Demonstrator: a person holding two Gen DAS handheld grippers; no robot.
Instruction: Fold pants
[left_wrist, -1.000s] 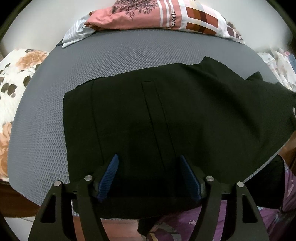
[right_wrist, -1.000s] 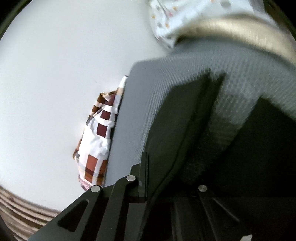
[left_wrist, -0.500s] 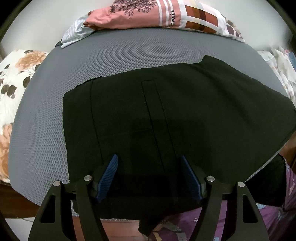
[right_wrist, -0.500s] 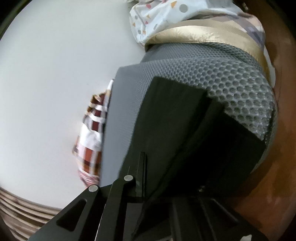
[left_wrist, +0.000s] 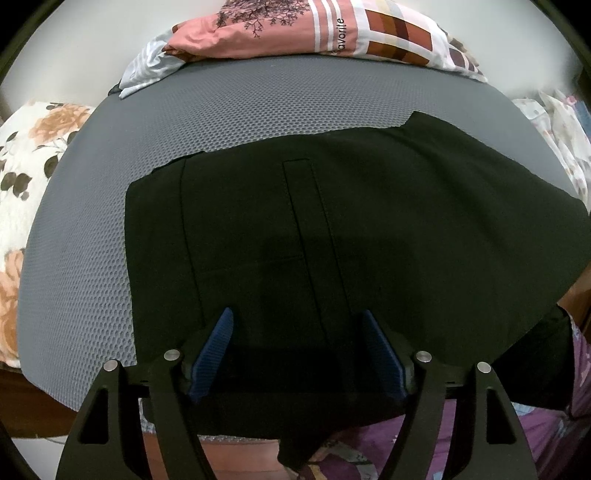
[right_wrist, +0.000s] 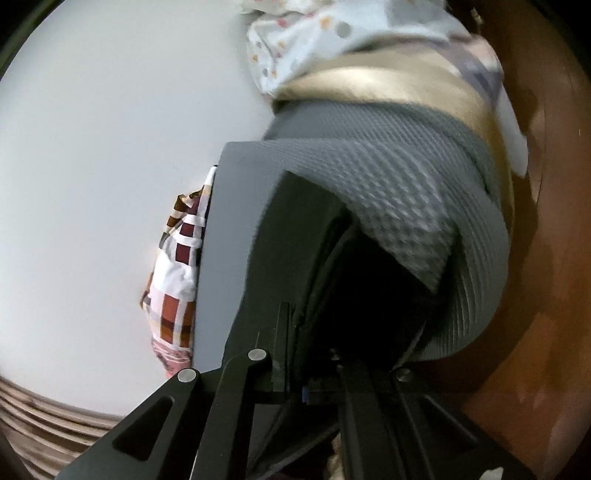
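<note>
Black pants (left_wrist: 369, 221) lie spread flat across a grey mesh mat (left_wrist: 258, 110), with one end running off to the right. My left gripper (left_wrist: 297, 350) hangs open over their near edge, its blue pads (left_wrist: 216, 347) wide apart and nothing pinched between them. In the right wrist view my right gripper (right_wrist: 306, 332) is shut on the pants (right_wrist: 295, 240), holding a bunch of black cloth close to the mat's (right_wrist: 406, 192) side edge. The cloth covers one finger, so only the left finger shows.
A pink and checked pillow (left_wrist: 314, 33) lies along the mat's far edge, and it shows again as the checked pillow (right_wrist: 177, 280). Floral bedding (left_wrist: 22, 166) borders the left. Purple patterned cloth (left_wrist: 535, 424) is near at lower right. Dotted fabric (right_wrist: 314, 37), a beige cushion (right_wrist: 388, 85) and brown wood (right_wrist: 546, 295) flank the mat's side.
The rumpled, lifted right part of the pants has been drawn out flat. My right gripper has carried its cloth towards the mat's side edge. The left gripper has stayed put.
</note>
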